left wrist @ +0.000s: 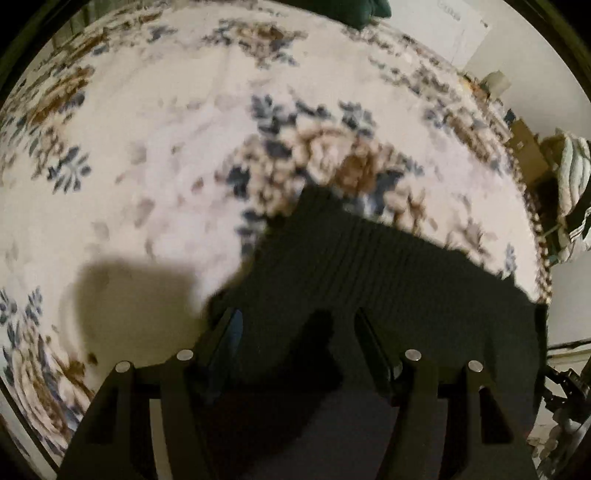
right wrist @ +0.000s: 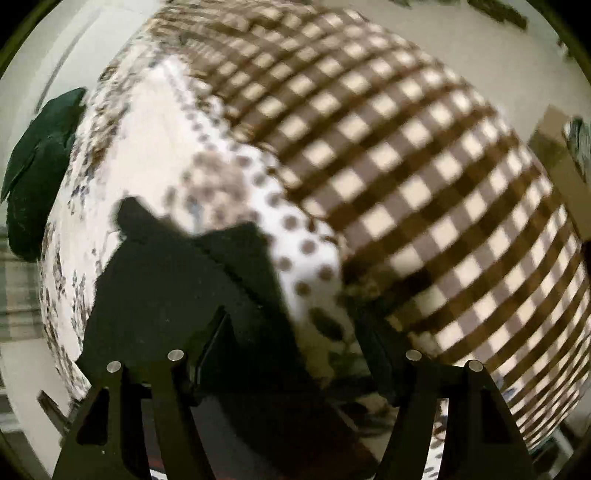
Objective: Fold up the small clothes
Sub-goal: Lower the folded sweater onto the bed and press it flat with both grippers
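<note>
Writing on wall paper (left wrist: 452, 16) likely unreadable.

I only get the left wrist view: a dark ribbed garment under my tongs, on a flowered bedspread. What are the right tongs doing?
Observer: The right tongs are open, gripping nothing.
Operator: What's ahead of them?
Observer: A brown-and-cream checked cloth fills the right of that view.
Operator: Anything else?
Observer: A white dotted cloth lies between the checked cloth and a dark garment.
</note>
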Demonstrator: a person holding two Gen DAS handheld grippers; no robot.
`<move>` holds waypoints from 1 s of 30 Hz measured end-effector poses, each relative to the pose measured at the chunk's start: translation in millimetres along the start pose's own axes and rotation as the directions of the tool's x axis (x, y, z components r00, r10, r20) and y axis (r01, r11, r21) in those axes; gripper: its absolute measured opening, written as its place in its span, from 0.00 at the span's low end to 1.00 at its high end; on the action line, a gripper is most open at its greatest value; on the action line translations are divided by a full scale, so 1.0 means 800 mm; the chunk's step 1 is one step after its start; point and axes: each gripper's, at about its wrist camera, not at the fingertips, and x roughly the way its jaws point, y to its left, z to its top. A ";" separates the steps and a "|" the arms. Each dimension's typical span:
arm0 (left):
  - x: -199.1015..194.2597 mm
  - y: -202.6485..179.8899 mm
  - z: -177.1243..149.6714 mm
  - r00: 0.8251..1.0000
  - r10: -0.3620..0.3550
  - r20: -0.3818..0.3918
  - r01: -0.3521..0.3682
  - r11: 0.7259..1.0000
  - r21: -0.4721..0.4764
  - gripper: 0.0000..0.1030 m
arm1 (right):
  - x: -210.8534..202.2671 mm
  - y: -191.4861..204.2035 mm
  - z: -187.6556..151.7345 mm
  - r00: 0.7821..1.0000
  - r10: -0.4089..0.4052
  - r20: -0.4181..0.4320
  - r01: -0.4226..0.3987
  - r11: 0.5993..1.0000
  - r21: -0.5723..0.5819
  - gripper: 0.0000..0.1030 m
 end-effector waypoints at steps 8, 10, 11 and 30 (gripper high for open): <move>0.031 -0.015 0.040 0.999 -0.027 0.033 0.027 1.000 0.014 0.39 | 0.017 0.093 0.042 0.999 0.050 0.005 -0.048 0.979 -0.200 0.64; 0.019 -0.015 0.043 0.997 -0.023 0.073 0.020 0.999 0.038 0.00 | 0.030 0.107 0.048 0.999 0.049 0.016 -0.044 0.973 -0.226 0.08; 0.009 -0.015 0.046 0.993 -0.049 0.109 0.044 0.998 0.045 0.00 | 0.035 0.104 0.051 0.999 0.044 0.010 -0.041 0.976 -0.213 0.09; 0.033 0.034 0.051 0.998 0.056 -0.030 -0.056 0.998 -0.008 0.02 | 0.038 0.044 0.062 0.995 0.103 -0.013 -0.103 0.995 -0.013 0.30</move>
